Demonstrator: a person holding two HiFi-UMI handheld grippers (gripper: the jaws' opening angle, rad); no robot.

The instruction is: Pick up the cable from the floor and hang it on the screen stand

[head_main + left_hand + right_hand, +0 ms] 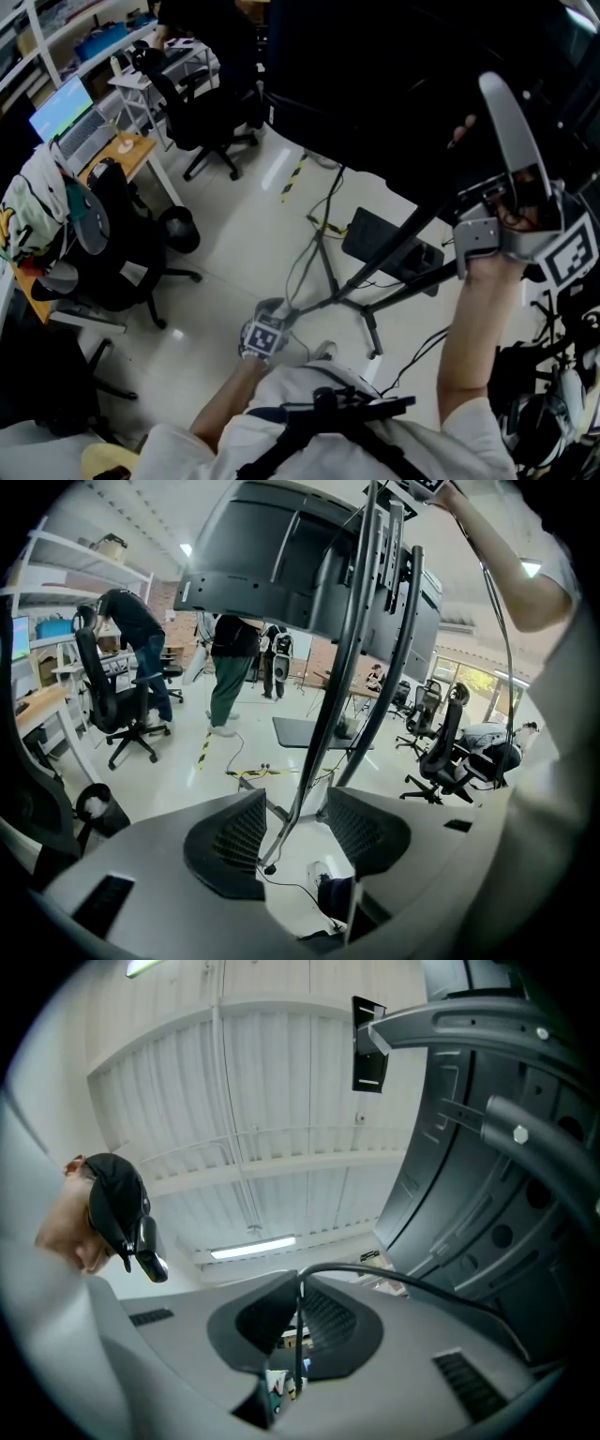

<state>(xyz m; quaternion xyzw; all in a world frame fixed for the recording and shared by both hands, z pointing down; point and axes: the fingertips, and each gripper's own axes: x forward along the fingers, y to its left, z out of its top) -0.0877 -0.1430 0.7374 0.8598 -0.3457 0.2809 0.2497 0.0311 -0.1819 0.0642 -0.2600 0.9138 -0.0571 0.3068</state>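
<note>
My right gripper (495,89) is raised beside the back of the big black screen (394,84), shut on a thin black cable (301,1321). The cable arches right out of the right gripper (300,1279) toward the screen's back (511,1147). In the left gripper view, a thin line (507,658) drops from the raised hand. My left gripper (278,309) is low, near the foot of the screen stand (375,267). This gripper (295,797) is open, with nothing between its pads. Through the gap show a stand pole (342,658) and a black cable end (269,867) on the floor.
Black office chairs (211,103) and desks with a laptop (70,117) stand at the left. A bin (178,228) sits near them. Yellow-black tape (293,176) marks the floor. People (230,663) stand beyond the stand. More gear and cables (548,394) lie at the right.
</note>
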